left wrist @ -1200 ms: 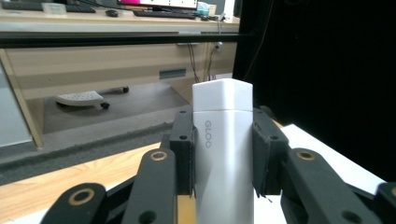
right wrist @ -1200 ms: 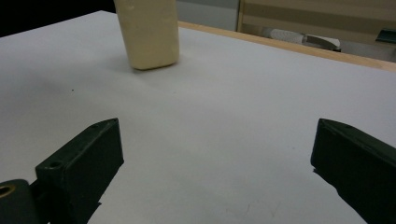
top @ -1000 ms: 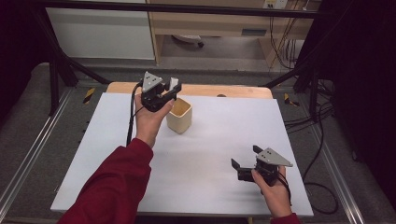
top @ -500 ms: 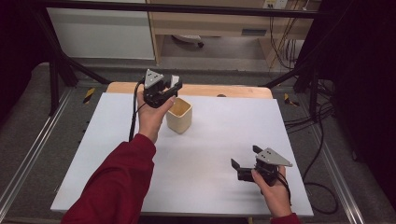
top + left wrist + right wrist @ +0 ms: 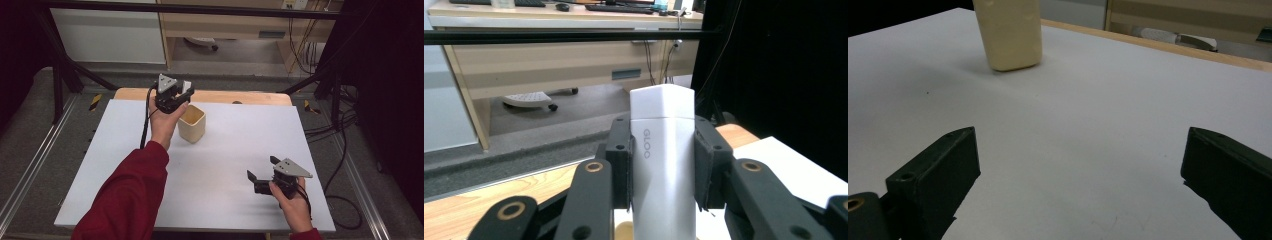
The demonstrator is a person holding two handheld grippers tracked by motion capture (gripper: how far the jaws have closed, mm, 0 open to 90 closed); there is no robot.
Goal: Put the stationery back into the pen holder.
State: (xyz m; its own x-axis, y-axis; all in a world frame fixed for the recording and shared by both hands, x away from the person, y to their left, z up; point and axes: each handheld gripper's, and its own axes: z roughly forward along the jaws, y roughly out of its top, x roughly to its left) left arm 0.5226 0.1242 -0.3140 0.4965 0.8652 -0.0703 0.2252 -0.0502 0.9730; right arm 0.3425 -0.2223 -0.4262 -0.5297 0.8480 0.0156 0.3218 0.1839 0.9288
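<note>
A white glue stick (image 5: 664, 165) marked GLOO stands upright between the jaws of my left gripper (image 5: 663, 150), which is shut on it. In the high view the left gripper (image 5: 184, 90) hangs above the table's far side, just left of and above a cream square cup (image 5: 192, 124). The cup (image 5: 1009, 32) stands upright on the white table. My right gripper (image 5: 261, 169) rests low near the front right with its jaws wide open. Nothing lies between the right gripper (image 5: 1083, 165) jaws but bare tabletop.
The white tabletop (image 5: 235, 145) has a wooden strip (image 5: 250, 97) along its far edge. Black frame bars and cables stand around the table, and a wooden desk (image 5: 554, 65) lies beyond it.
My left hand has shifted slightly beside the cup with the glue stick still gripped. The right hand and the cup have kept still.
</note>
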